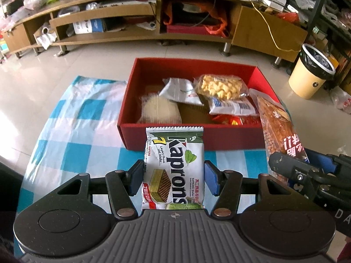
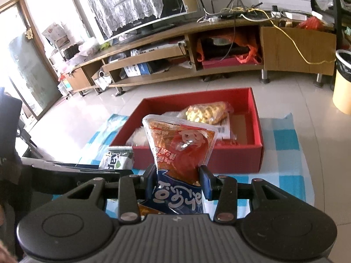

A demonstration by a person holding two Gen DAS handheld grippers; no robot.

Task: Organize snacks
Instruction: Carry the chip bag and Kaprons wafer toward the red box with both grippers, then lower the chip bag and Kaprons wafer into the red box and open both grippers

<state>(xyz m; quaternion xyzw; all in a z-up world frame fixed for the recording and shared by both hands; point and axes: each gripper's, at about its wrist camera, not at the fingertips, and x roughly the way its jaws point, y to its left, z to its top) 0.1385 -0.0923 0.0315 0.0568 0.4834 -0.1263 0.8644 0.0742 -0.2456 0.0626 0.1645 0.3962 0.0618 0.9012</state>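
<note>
Left gripper [image 1: 174, 178] fingers clamp a wafer packet [image 1: 174, 166]; right gripper [image 2: 178, 183] fingers clamp a red pouch [image 2: 181, 149]; next, likely, both into the red box [image 1: 230, 139] at center frame.

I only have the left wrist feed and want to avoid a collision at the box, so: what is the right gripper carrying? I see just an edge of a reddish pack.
Observer: The right gripper is shut on an orange-red and blue snack pouch, held upright with a cartoon face on its front.
Operator: Is it over the red box yet?
Observer: From the right wrist view, the pouch stands before the red box, near its front wall; I cannot tell if it has crossed.
Operator: Free room on the box's right side?
Observer: Yes, bare cardboard floor shows right of the yellow puffs bag.
</note>
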